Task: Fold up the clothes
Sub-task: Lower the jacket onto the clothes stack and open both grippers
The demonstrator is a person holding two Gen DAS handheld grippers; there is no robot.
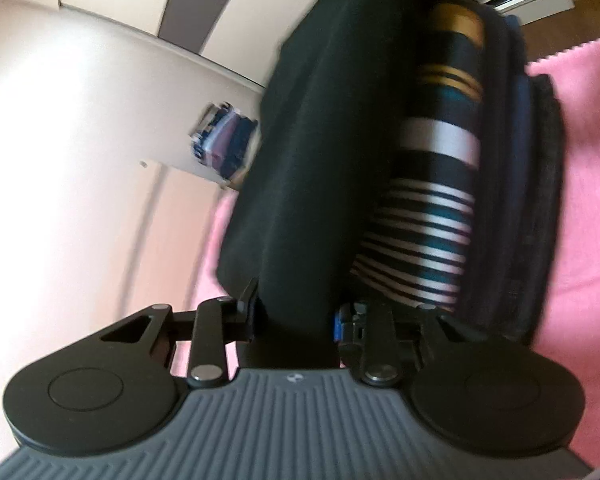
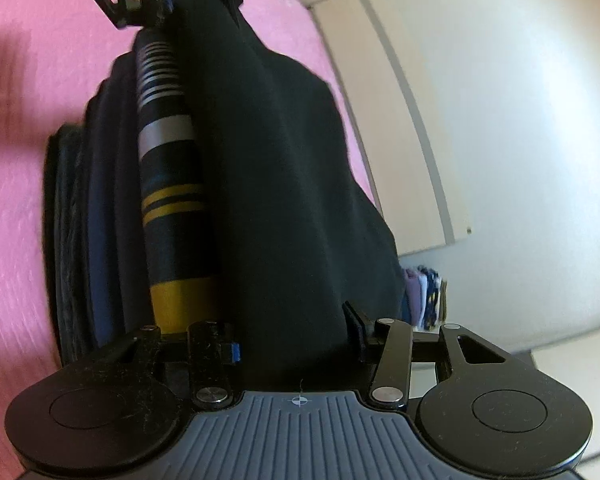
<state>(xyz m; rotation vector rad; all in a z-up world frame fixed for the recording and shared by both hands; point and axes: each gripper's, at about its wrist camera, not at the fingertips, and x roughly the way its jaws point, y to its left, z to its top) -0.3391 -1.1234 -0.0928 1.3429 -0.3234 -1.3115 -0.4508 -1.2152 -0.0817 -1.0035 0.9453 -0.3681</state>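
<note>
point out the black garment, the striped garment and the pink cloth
black garment (image 2: 284, 184): right wrist view, middle of its draped top face
striped garment (image 1: 432, 232): left wrist view, thin-striped part
pink cloth (image 2: 16, 120): right wrist view, bare area

Your pink cloth-covered surface (image 2: 12, 160) carries a stack of folded dark garments (image 2: 80, 208); a striped one (image 2: 172, 184) tops it.

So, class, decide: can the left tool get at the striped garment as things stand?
Probably not yet. The left tool is shut on the black garment, so its jaws are full. The striped garment lies close alongside, but the tool would first have to let go.
</note>
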